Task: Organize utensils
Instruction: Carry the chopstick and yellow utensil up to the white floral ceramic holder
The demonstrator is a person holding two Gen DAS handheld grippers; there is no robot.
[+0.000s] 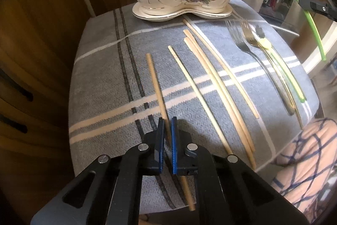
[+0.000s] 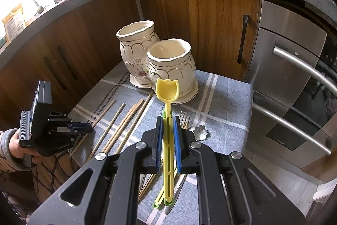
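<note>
While both pots stand empty: nothing is sorted yet.
Left claw (image 1: pixel 167 122): pinching a chopstick (image 1: pixel 154 81) lying on the cloth.
Right claw (image 2: pixel 167 122): clamped on a yellow spoon (image 2: pixel 167 91), lifted, holder (image 2: pixel 168 60) just ahead.
Left to do: chopsticks beside, forks (image 1: pixel 242 39) beneath.

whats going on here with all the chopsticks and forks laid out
A person is sorting utensils on a grey striped cloth with a gripper in each hand. The left gripper is shut on a chopstick that still lies on the cloth. The right gripper holds a yellow plastic spoon up in front of the two-pot ceramic holder, both pots empty. More chopsticks and the forks wait on the cloth.
</note>
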